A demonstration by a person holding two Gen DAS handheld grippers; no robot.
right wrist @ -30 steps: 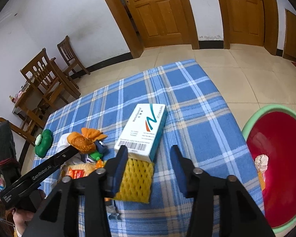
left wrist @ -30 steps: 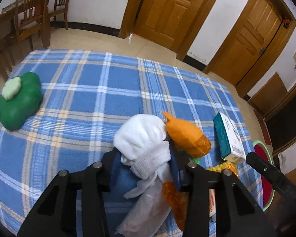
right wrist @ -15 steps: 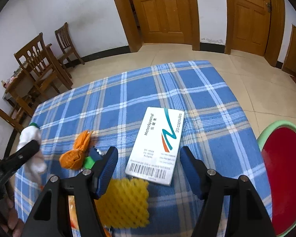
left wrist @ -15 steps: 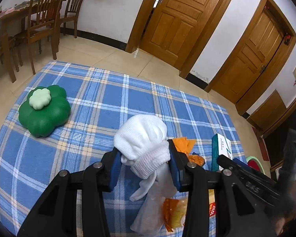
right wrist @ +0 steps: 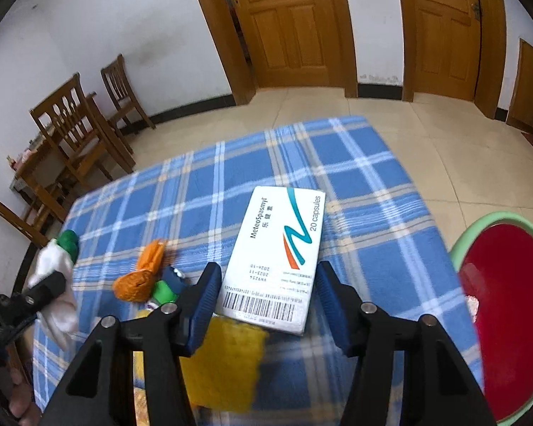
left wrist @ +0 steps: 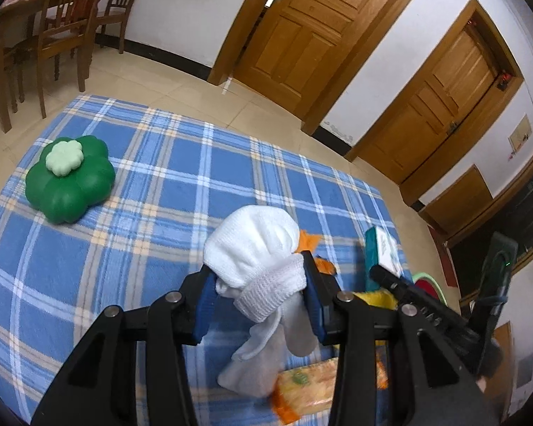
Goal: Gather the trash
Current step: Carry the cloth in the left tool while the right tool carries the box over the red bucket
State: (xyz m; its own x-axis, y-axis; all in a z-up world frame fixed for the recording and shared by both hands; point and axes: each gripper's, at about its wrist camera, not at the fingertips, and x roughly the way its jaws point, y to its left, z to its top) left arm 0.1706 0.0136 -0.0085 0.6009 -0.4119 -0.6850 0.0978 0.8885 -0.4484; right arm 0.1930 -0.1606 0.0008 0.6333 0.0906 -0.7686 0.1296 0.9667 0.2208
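While the left gripper (left wrist: 257,285) stayed clamped on a white sock (left wrist: 256,255), the right gripper (right wrist: 264,293), jaws just closing, straddled the box (right wrist: 279,259) without touching.

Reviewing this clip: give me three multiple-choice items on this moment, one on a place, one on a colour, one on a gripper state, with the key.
1. Where does the medicine box lie?
A. in the basin
B. on the plaid cloth, between the right gripper's fingers
C. on a chair

2. What colour is the inside of the basin?
A. red
B. yellow
C. black

3. What is the left gripper doing?
A. standing open over bare cloth
B. clamping the green clover-shaped object
C. clamping a white sock

Key: 1 B, the box rests on the cloth with a pad on each side, neither touching it. 2 A, red inside a green rim. 3 C, both pads press the sock's cuff.
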